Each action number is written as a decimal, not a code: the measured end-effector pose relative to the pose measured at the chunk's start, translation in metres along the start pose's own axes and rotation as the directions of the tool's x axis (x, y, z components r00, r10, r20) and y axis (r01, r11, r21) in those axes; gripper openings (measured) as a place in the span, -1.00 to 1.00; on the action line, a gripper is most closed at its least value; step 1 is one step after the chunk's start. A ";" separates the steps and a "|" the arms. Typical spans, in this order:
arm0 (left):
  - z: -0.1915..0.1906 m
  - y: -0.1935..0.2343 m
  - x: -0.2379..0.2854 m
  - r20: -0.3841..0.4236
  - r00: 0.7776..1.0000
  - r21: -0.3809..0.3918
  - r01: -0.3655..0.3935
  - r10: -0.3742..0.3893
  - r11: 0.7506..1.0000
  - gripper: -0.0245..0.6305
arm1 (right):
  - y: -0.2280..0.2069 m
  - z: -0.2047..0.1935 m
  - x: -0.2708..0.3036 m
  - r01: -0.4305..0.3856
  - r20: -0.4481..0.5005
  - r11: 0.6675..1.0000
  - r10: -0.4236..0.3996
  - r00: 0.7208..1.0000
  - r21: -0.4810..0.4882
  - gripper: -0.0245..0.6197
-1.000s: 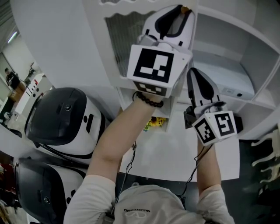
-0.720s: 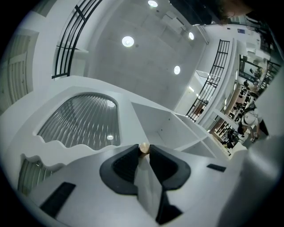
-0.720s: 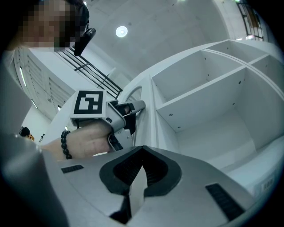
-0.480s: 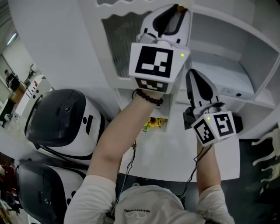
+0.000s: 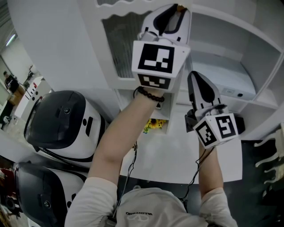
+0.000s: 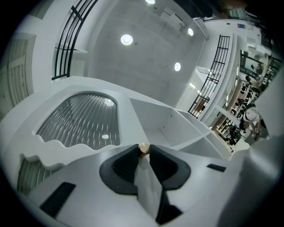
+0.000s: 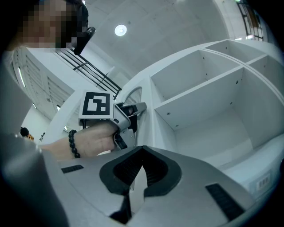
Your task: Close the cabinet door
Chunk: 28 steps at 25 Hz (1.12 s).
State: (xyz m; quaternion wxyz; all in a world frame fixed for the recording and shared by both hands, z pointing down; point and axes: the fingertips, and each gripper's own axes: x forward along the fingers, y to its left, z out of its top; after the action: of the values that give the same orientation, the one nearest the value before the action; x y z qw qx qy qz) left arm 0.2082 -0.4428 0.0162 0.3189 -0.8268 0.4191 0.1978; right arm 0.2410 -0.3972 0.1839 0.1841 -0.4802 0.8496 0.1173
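Note:
The white cabinet door (image 5: 120, 48), with a ribbed glass panel (image 6: 82, 122), stands ajar at the left of the open white cabinet (image 5: 230, 71). Its small brass knob (image 6: 143, 148) sits between the tips of my left gripper (image 6: 143, 153), which is shut on it; in the head view that gripper (image 5: 176, 9) reaches up to the door's edge. My right gripper (image 5: 194, 76) is lower and to the right, in front of the shelves. Its jaws (image 7: 141, 153) are shut with nothing between them. The right gripper view shows the left gripper (image 7: 133, 108) at the door's edge.
Bare white shelves (image 7: 199, 102) fill the cabinet to the right of the door. Two black-and-white rounded machines (image 5: 62, 119) stand at the lower left. A white table top (image 5: 177, 155) lies below, with a small yellow thing (image 5: 152, 125) under the cabinet.
My left gripper has edged slightly up and left in the head view, still on the knob. The right gripper has stayed in place.

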 end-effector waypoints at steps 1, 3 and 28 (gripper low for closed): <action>0.000 0.000 0.000 0.001 1.000 0.001 -0.001 0.001 1.000 -0.68 | 0.000 0.000 -0.001 0.000 0.000 1.000 0.000 1.000 0.000 -0.89; 0.000 0.000 0.000 0.002 1.000 0.002 -0.003 0.003 1.000 -0.68 | 0.000 0.000 -0.002 0.002 -0.002 1.000 -0.002 1.000 0.001 -0.89; -0.014 -0.015 -0.145 0.073 0.996 -0.101 0.050 -0.043 0.994 -0.92 | 0.020 -0.019 -0.051 0.121 -0.040 0.990 -0.124 0.992 -0.070 -0.89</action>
State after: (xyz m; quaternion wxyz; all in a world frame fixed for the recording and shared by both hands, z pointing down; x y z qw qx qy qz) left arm 0.1381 -0.3636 0.1177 0.2949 -0.8442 0.3774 0.2405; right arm 0.2443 -0.3544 0.2233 0.1559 -0.5397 0.8180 0.1238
